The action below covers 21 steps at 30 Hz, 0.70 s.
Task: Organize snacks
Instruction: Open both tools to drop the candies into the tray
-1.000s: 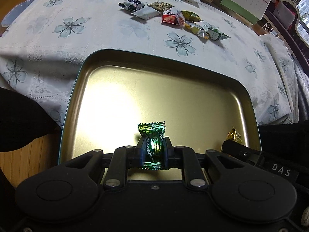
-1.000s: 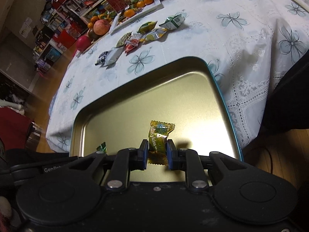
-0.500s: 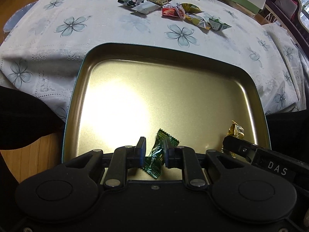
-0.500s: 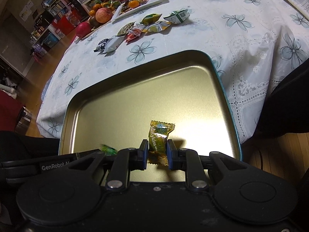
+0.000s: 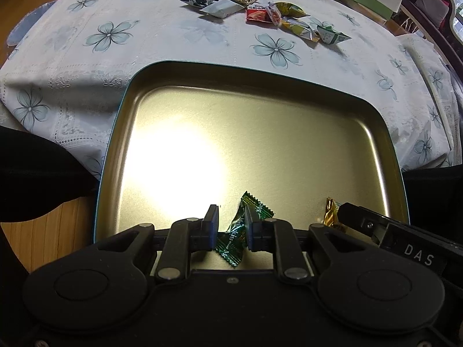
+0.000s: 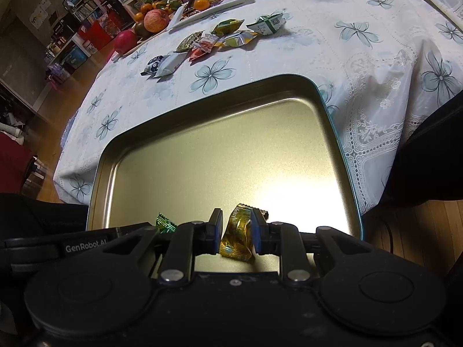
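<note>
I have both grippers over the near edge of the gold tin tray [image 5: 385,150], which sits on the worktop [image 5: 144,37].

Left gripper [image 5: 230,228]: the jaws stand apart. The green candy [image 5: 241,231] lies between them, leaning against the right-hand pad with a gap on the other side, so I read it as released, not gripped.

Right gripper [image 6: 236,232]: the jaws are opening. The gold candy [image 6: 236,235] sits between them, slumped and no longer clamped.

Progress: I judge the task to be early. Two candies are at the tray's near edge. Beyond the tray's far rim, a row of wrapped snacks [image 5: 260,14] remains on the worktop, well apart from the tray. These are left to collect.

Orientation: the green candy's long axis runs from the near edge toward the tray's middle, tilted, with the upper crimped end pointing toward the far right corner. The gold candy's long axis also runs near-to-far, roughly upright against the pad.
</note>
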Each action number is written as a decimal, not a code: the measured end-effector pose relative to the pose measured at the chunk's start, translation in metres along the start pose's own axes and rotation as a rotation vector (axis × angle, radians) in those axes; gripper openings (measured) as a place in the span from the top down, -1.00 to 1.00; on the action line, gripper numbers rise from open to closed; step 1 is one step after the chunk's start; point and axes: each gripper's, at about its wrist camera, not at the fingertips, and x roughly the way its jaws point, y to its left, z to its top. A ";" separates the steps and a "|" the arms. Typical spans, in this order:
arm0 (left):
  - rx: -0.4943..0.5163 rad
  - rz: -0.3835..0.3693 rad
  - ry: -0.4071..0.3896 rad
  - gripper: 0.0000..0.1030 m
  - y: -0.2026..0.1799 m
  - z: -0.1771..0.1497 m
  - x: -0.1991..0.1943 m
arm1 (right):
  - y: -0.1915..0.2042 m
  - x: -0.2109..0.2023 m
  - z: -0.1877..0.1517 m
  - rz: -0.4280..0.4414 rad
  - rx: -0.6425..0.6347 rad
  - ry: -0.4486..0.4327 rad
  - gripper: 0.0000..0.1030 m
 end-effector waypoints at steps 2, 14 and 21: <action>0.003 0.003 -0.001 0.50 0.000 0.000 0.000 | 0.000 0.000 0.000 -0.001 -0.002 0.000 0.53; 0.015 0.052 -0.042 0.49 -0.005 0.000 -0.008 | 0.005 -0.004 -0.001 -0.013 -0.028 -0.020 0.49; 0.047 0.125 -0.149 0.48 -0.015 -0.001 -0.025 | 0.015 -0.011 -0.004 -0.056 -0.090 -0.052 0.48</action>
